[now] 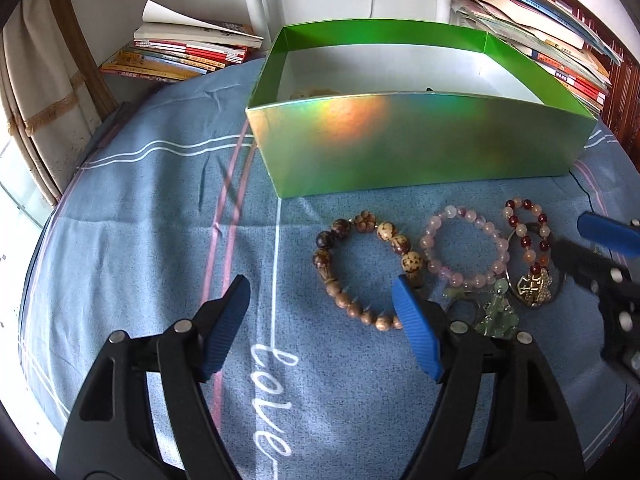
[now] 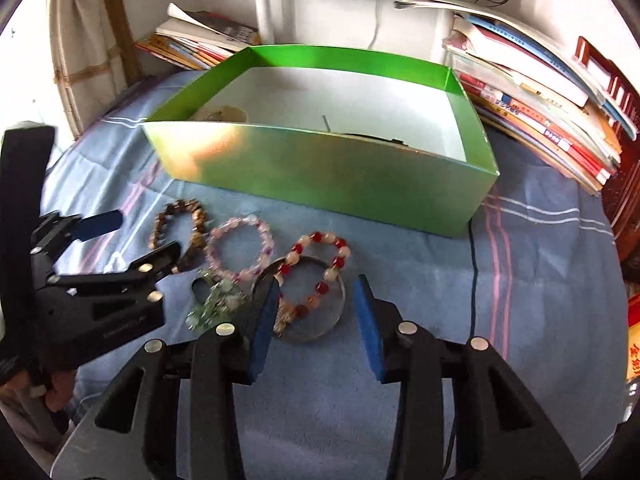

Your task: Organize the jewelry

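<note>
Red-and-cream bracelet [image 2: 316, 276] lies just ahead between right gripper [image 2: 316, 320] pads, part-open, holding nothing; left gripper [image 1: 320, 320] wide, empty.

Daylight fills the room, bright and cool. A rainbow glare blooms on the shiny front wall of the green box [image 1: 420, 144]. Both views bulge, with dark rounded corners. The right wrist view smears slightly; the brown bead bracelet [image 2: 180, 224] there looks soft and blurred.
</note>
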`<state>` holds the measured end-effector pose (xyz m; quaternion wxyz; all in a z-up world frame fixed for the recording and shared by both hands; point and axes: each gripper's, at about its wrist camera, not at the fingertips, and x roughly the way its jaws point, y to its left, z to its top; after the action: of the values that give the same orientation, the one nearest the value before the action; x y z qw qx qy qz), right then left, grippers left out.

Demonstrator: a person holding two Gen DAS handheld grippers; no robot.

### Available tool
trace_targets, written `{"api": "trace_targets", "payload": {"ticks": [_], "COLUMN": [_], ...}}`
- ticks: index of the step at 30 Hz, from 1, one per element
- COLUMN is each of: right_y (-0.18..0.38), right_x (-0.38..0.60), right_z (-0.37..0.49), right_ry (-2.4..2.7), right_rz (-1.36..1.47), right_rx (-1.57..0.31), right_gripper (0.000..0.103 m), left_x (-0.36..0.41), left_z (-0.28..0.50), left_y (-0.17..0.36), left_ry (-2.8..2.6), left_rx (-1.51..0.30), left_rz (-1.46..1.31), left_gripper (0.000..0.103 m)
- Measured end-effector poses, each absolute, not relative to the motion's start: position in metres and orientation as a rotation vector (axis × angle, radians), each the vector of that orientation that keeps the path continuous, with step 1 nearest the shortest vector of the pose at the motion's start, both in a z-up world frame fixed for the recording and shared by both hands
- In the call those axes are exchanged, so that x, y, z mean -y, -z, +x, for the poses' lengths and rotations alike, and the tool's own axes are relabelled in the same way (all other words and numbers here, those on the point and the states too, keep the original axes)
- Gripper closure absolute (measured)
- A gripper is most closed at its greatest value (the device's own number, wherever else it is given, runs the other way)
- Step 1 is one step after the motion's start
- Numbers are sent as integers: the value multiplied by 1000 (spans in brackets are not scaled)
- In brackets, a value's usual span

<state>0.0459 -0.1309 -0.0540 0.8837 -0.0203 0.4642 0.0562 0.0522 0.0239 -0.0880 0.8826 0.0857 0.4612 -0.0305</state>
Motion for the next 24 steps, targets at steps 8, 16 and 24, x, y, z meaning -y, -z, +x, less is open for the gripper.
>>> {"api": "trace_targets", "payload": {"ticks": [8, 16, 24], "right_y": [68, 55, 7], "right_x": [144, 141, 167], "right_z": [77, 73, 57], "right_ry": [-144, -172, -133], "right_rz": [121, 117, 164], "right_rx": [-1048, -1005, -867], "right_gripper": [84, 95, 95], "left_x": [-28, -30, -30], "left_z": [52, 52, 52], "left_y": [88, 90, 91], "left_ry": [68, 65, 62], "left_rx": [-958, -956, -958], "left_rz": [162, 151, 146], "left_gripper": [27, 24, 22]}}
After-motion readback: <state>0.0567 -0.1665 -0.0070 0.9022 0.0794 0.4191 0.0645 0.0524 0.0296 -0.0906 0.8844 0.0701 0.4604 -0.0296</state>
